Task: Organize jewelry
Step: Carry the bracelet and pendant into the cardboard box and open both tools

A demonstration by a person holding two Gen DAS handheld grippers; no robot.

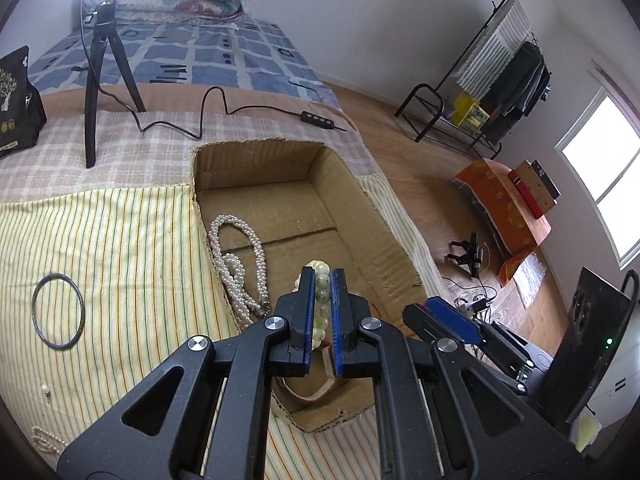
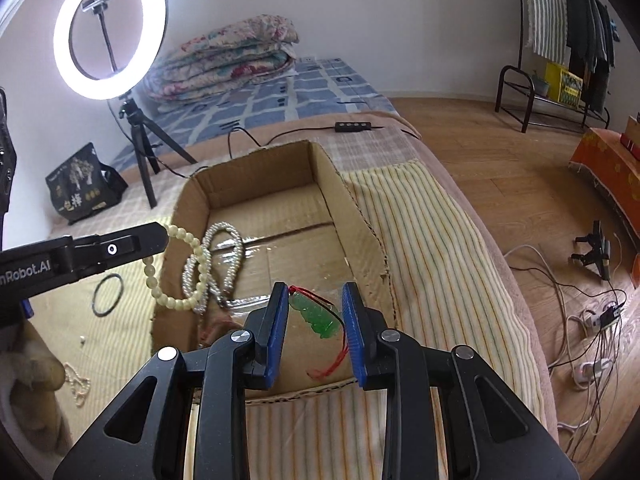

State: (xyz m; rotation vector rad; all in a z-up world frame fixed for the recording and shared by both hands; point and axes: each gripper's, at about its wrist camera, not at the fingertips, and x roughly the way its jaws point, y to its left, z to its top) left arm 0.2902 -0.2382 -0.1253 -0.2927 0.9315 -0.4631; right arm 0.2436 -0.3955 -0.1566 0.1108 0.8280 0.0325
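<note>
Between my left gripper's (image 1: 323, 280) closed jaws hangs a bracelet (image 1: 322, 300); my right gripper (image 2: 316, 300) gapes wide above a pendant (image 2: 316, 317) in the box (image 2: 260, 176).

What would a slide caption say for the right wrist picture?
Open right gripper above a green pendant in the cardboard box, while the left gripper holds a pale bead bracelet.

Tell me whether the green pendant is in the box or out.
In: the green pendant lies on the cardboard box floor, between the right gripper's open jaws.
</note>
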